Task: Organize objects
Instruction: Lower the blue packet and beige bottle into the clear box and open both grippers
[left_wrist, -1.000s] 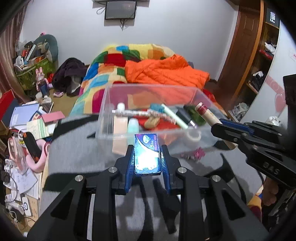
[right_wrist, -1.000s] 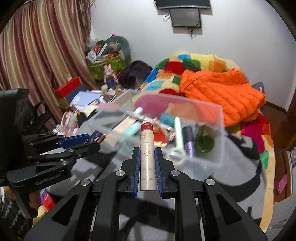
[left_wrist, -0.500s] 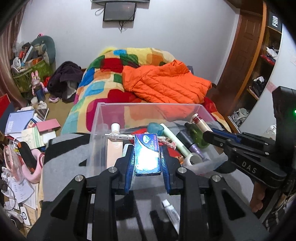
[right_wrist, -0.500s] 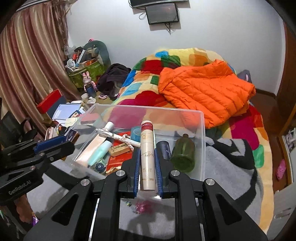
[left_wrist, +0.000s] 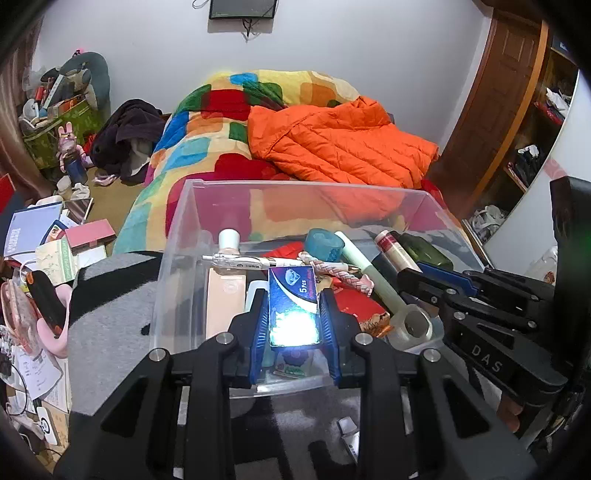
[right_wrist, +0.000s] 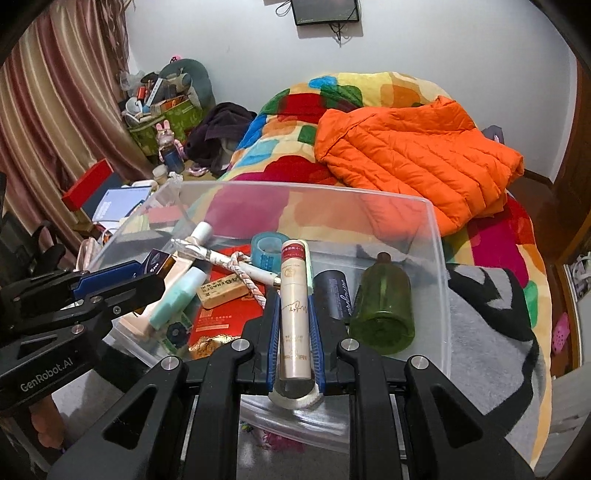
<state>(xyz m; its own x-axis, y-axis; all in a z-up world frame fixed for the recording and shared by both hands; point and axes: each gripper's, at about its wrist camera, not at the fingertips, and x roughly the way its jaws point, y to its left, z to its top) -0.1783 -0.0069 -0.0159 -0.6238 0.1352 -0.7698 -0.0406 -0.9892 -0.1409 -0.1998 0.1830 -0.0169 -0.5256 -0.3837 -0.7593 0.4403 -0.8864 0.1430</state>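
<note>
At the centre of each frame, over the clear plastic bin (left_wrist: 177, 236), my left hand-held gripper (left_wrist: 293, 314) clamped a small blue box (left_wrist: 291, 291), and my right hand-held gripper (right_wrist: 295, 328) gripped a cream tube (right_wrist: 294, 306) beside the green bottle (right_wrist: 382, 306) lying inside the bin.

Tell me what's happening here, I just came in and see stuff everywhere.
A person is tidying small items into a clear plastic bin on the bed. The left tool grips a small blue box; the right tool grips a cream tube. Both hang over the bin, which already holds bottles, tape and other bits.
</note>
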